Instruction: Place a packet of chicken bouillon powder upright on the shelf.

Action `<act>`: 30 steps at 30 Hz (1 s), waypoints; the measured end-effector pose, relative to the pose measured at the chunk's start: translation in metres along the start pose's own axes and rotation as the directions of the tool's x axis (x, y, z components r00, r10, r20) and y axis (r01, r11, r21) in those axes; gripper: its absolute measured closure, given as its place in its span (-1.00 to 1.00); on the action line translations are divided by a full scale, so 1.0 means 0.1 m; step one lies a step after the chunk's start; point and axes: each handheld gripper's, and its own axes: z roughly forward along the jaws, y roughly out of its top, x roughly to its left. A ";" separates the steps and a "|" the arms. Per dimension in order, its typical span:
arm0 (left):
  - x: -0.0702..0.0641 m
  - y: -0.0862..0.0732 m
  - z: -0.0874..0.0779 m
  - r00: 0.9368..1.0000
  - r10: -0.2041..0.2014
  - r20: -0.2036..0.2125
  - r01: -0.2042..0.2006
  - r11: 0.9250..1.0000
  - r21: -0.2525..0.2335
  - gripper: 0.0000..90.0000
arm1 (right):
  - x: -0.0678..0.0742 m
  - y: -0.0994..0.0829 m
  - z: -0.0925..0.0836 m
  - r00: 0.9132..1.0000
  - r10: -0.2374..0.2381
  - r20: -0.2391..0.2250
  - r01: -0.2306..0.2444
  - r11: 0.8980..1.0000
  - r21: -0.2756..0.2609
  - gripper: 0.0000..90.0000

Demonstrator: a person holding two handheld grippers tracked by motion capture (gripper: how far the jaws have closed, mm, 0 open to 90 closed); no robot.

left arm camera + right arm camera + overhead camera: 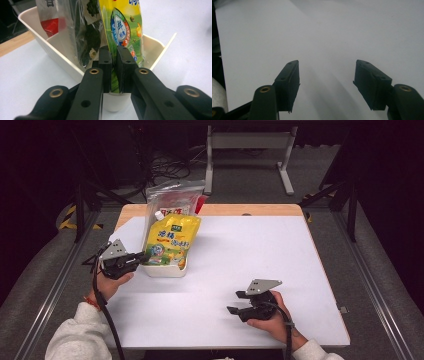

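Note:
A yellow spout pouch (171, 240) leans in a white plastic bin (165, 270) at the table's left, with a clear bag (172, 200) of dark and red contents behind it. My left gripper (142, 258) sits at the bin's near left corner. In the left gripper view its jaws (114, 53) are shut on the lower green edge of the yellow pouch (125, 27), above the bin rim (50, 50) and beside the clear bag (75, 37). My right gripper (234, 302) rests near the front edge, open, with nothing between its fingers (327, 75).
A white mat (240, 250) covers the table, with a wooden strip (240, 210) showing along the far edge. A metal stand (247, 150) and cables lie on the floor beyond. Dark frame rails run along both sides of the table.

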 end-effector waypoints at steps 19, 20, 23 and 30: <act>-0.07 0.07 0.02 1.000 0.016 0.005 -0.015 0.998 -0.056 0.57 | -0.01 0.00 -0.01 1.000 -0.010 0.002 0.010 1.000 0.002 -0.18; -0.07 0.07 0.03 1.000 0.016 0.001 -0.016 0.998 -0.056 0.54 | -0.01 0.00 -0.01 1.000 -0.010 0.001 0.010 1.000 0.002 -0.18; -0.08 0.08 0.06 1.000 0.014 0.014 -0.013 0.998 -0.057 0.45 | -0.01 0.00 -0.01 1.000 -0.008 0.001 0.008 1.000 0.003 -0.18; -0.11 0.12 0.12 1.000 0.023 0.002 -0.023 0.998 -0.058 0.31 | -0.01 0.00 0.00 1.000 -0.008 -0.004 0.008 1.000 0.005 -0.19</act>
